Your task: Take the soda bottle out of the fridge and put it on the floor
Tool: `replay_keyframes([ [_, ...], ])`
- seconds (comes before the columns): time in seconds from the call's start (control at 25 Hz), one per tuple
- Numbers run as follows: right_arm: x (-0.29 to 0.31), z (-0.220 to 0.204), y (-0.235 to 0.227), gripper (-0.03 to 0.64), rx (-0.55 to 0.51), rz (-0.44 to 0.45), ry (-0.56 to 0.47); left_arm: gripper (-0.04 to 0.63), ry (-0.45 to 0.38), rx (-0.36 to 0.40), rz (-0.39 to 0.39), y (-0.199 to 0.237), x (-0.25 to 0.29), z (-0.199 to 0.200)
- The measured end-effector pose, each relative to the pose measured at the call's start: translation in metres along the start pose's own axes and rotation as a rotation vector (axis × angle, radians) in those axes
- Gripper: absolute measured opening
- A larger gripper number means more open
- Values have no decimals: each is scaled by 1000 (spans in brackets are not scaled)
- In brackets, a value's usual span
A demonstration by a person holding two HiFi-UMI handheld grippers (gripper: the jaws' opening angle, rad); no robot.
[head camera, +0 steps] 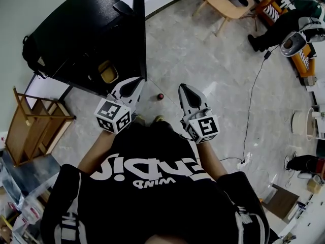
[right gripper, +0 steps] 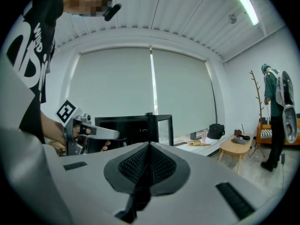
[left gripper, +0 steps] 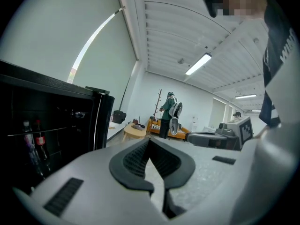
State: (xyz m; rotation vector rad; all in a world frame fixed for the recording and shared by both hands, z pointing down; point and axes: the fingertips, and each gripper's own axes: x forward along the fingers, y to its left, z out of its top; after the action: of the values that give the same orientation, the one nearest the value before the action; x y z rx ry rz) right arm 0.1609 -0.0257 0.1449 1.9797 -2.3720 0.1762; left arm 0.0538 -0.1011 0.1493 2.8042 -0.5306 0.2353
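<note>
- Left gripper (head camera: 133, 84), centre of head view: jaws clenched pad to pad, gripping nothing.
- Right gripper (head camera: 184, 91), just right of it: jaws also pressed together, empty.
- Soda bottle (head camera: 160, 96) on the floor (head camera: 203, 60), between the two gripper tips and touching neither. Shows from above only as a small red top, body hard to make out.
- Black fridge (head camera: 86, 29) at upper left, its door (head camera: 138, 29) swung out and seen edge-on, with the lower end close to the left gripper's tip.
- Wide bare floor centre and right. Thin cable (head camera: 252, 105) running down the right side.
- Wooden rack (head camera: 30, 121) against the left edge, round table (head camera: 228, 1) at top, second person (head camera: 282, 24) at upper right, partly cut off.
- Fridge interior dark in left gripper view. Bottles (left gripper: 35, 142) dimly seen on a shelf at lower left, labels unreadable.
- Lower half of head view blocked by the person's own shirt and arms.
</note>
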Motion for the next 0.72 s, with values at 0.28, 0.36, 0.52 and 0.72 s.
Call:
replay_keyframes([
  [0.28,-14,-23,-2,23,10,-50,33,6,-44,17,95,22,-22,-10],
  [0.36,-15,-23,-7,23,18,-78,28,6,-47,9,123,30,-29,-16],
  [0.52,-16,-20,-18,23,59,-133,10,6,-58,-1,172,44,-38,-24],
  [0.72,-15,-15,-31,23,73,-181,-9,6,-64,-2,206,55,-42,-27],
])
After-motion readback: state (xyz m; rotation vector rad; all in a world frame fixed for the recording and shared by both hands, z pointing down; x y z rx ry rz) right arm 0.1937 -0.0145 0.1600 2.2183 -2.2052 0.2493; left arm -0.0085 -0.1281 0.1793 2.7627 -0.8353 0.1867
